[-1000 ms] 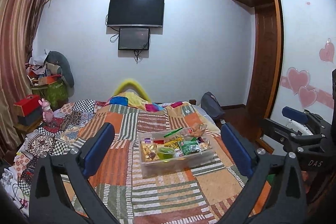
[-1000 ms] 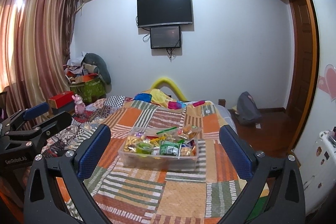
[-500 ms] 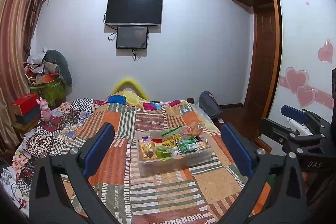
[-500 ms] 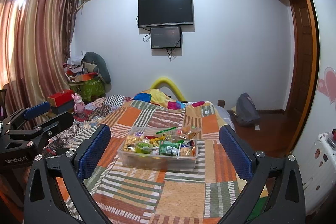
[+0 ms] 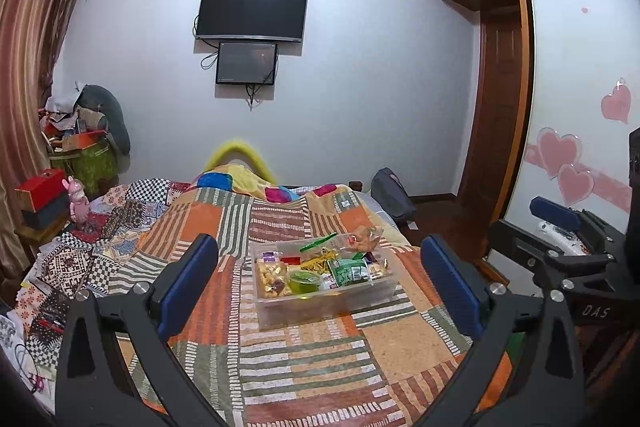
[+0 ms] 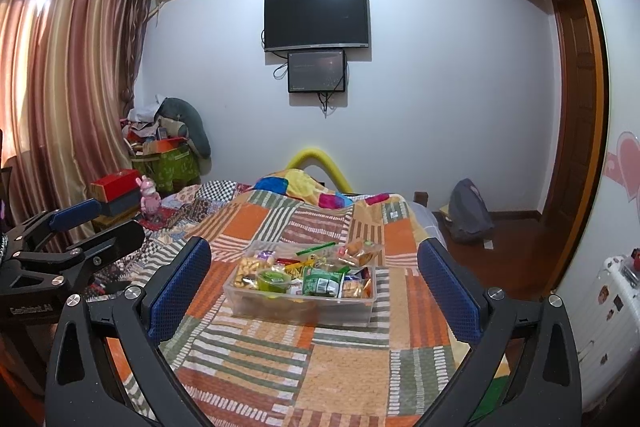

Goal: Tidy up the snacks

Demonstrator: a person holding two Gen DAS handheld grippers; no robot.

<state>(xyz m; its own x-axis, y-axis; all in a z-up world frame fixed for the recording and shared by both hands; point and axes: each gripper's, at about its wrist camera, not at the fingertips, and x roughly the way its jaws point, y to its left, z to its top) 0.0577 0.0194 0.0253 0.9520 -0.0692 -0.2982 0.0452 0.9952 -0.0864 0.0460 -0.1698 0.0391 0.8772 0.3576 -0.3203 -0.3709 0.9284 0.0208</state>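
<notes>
A clear plastic bin [image 5: 328, 303] [image 6: 304, 309] full of mixed snacks stands on the patchwork bedspread [image 5: 304, 359]. It holds a green jelly cup [image 5: 306, 281] [image 6: 274, 279], a green packet [image 5: 348, 271] [image 6: 323, 283], and yellow and orange snack bags. My left gripper [image 5: 320, 283] is open and empty, held above the bed short of the bin. My right gripper [image 6: 314, 283] is open and empty, likewise short of the bin. Each gripper shows at the edge of the other's view, the right one [image 5: 560, 239] and the left one [image 6: 60, 235].
The bed [image 6: 320, 367] fills the foreground. A nightstand with a red box [image 5: 38, 189] and a pink toy [image 5: 78, 197] stands at the left. A grey backpack [image 6: 468, 211] lies on the floor at the right, near a wardrobe [image 5: 580, 107].
Both views drift slightly; the room shifts a little down in frame. Both grippers stay open and empty, and the bin has not moved.
</notes>
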